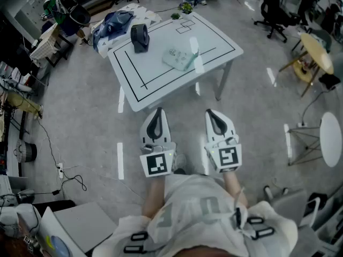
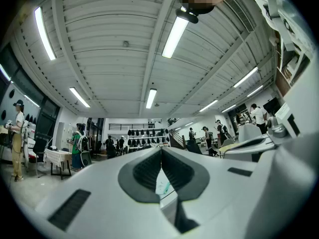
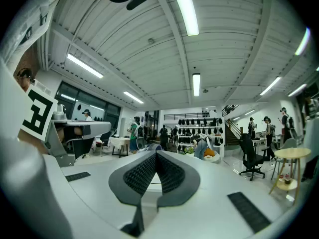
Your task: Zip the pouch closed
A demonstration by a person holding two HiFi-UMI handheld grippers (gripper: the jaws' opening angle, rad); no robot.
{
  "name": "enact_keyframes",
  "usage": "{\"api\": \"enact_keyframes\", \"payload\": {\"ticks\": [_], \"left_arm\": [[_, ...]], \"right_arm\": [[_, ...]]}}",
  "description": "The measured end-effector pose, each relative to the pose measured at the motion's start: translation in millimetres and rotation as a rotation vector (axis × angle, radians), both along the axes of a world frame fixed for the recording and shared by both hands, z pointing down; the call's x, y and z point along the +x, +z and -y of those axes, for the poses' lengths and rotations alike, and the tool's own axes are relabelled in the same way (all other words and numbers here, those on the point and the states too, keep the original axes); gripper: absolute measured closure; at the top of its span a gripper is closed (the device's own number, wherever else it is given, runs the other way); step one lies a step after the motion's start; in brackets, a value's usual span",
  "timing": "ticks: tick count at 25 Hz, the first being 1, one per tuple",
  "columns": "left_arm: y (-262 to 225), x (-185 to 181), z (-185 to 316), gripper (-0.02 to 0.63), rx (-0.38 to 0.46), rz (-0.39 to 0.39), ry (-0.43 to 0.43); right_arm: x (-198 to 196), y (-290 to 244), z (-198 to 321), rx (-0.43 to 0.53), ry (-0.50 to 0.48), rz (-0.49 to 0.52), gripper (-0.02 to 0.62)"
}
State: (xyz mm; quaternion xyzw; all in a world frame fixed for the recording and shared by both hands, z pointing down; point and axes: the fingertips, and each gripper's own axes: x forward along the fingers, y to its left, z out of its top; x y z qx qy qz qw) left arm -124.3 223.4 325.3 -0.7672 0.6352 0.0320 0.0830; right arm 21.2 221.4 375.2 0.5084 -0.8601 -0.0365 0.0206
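A pale green pouch point(image 1: 181, 58) lies flat near the middle of the white table point(image 1: 161, 82), inside its black outline. My left gripper point(image 1: 156, 113) and right gripper point(image 1: 211, 113) hover side by side in front of the table's near edge, well short of the pouch. Both are shut with nothing between their jaws. In the left gripper view the black pads point(image 2: 149, 169) meet, and a sliver of the pouch point(image 2: 163, 186) shows in the gap below them. The right gripper view shows its ribbed pads point(image 3: 142, 173) pressed together, pointing level across the room.
A black cylinder-shaped device point(image 1: 140, 37) stands on the table's left part, and blue cloth point(image 1: 113, 24) is heaped past its far left corner. A round wooden table point(image 1: 316, 52) and a white round table point(image 1: 332, 138) stand right. Cables point(image 1: 69, 175) trail on the floor left.
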Motion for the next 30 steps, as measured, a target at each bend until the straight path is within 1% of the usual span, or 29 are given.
{"api": "enact_keyframes", "payload": {"ticks": [8,11,18,22,25,30], "left_arm": [[-3,-17,15,0.597,-0.003,0.012,0.001],[-2,-23,23,0.597,-0.003,0.007,0.005],[4,-40,44,0.597,-0.018,0.012,0.035],[6,-58,63,0.597,-0.018,0.002,0.055],[9,-76,78,0.597,-0.014,0.000,0.063],[28,-98,100,0.597,-0.050,-0.035,0.078]], "right_arm": [[-13,-2,13,0.001,0.007,-0.011,0.588],[-19,1,19,-0.015,0.002,-0.010,0.588],[-34,2,37,-0.035,0.031,0.051,0.588],[-51,8,54,-0.045,0.056,0.053,0.588],[-62,15,66,-0.044,0.074,0.030,0.588],[-74,21,74,-0.066,0.119,0.027,0.588]]}}
